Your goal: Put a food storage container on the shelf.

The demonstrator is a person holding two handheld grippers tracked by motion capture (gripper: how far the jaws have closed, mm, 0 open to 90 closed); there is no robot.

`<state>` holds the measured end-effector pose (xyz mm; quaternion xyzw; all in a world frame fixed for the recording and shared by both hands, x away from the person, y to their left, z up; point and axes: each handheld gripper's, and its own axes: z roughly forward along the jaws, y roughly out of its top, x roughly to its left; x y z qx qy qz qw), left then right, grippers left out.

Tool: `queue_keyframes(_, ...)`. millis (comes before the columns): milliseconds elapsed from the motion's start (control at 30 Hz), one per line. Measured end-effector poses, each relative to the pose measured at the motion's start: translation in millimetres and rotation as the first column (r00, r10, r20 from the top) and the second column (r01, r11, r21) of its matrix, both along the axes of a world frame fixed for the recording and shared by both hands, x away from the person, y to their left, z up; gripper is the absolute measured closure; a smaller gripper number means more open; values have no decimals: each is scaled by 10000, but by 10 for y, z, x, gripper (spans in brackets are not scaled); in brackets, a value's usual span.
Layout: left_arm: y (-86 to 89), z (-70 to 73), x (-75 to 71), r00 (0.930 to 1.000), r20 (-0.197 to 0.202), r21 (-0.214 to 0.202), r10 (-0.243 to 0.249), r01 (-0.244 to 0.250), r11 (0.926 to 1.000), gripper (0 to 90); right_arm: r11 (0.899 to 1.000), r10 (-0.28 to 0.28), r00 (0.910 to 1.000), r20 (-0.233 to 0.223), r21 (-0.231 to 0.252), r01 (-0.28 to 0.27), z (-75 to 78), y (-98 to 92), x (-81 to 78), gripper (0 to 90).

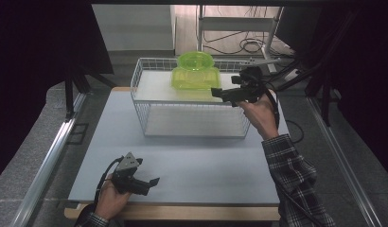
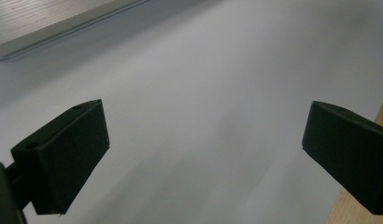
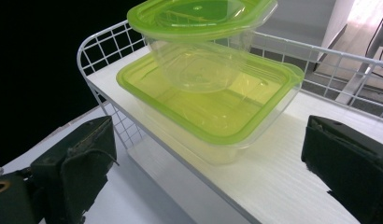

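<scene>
Grey-white table top (image 1: pixel 182 165), pale wood at its near edge, taken here as the landmark for all places.

White wire rack (image 1: pixel 189 101) with two white shelves, standing on the far half of the table top, slightly right of centre; upper shelf (image 3: pixel 283 177) well above the table top, lower shelf close over it.

Large rectangular container (image 3: pixel 213 112), clear with a yellow-green lid, resting flat on the upper shelf, toward the far right part of the table top; seen also from the high view (image 1: pixel 194 78).

Smaller round-cornered container (image 3: pixel 199 28), clear with a green lid, stacked upright on the lid of the large container, touching it; highest thing over the table top (image 1: pixel 196 59).

Right gripper (image 1: pixel 216 92), held in a hand with a plaid sleeve (image 1: pixel 296 179), raised above the right far part of the table top at the level of the upper shelf, just beside the near right corner of the large container. Jaws spread wide, nothing between the pads, clear of both containers in the right gripper view.

Left gripper (image 1: pixel 154 181), held low over the near left part of the table top, close to the wooden edge, well apart from the rack. Jaws spread wide, bare table top (image 2: pixel 203 93) between them.
</scene>
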<state>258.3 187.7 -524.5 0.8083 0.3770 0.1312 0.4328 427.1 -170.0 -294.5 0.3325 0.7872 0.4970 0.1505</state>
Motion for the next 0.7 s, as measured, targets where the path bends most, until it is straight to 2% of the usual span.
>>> queue_keyframes(133, -3, 14, -8, 9999, 127, 37, 88, -88, 10000, 1, 9995, 125, 9997, 186, -275, -120, -45, -7, -52, 21)
queue_keyframes(233, 27, 29, -14, 9992, 322, -301, 248, -238, 9993, 0, 9989, 147, 9992, 370, -443, -131, -69, -7, -91, 15)
queue_keyframes(367, 42, 36, -17, 9986, 464, -550, 256, -230, 9982, 0, 9982, 208, 9986, 491, -568, -180, -105, -15, -134, 8)
queue_keyframes(633, 32, 35, -38, 9935, 1128, -708, 176, -96, 9974, 0, 9988, 294, 9987, 425, -411, -276, -188, -64, -187, 7)
queue_keyframes(700, 28, 33, -40, 9929, 1180, -692, 158, -76, 9976, 0, 9989, 294, 9987, 413, -368, -279, -199, -69, -197, 7)
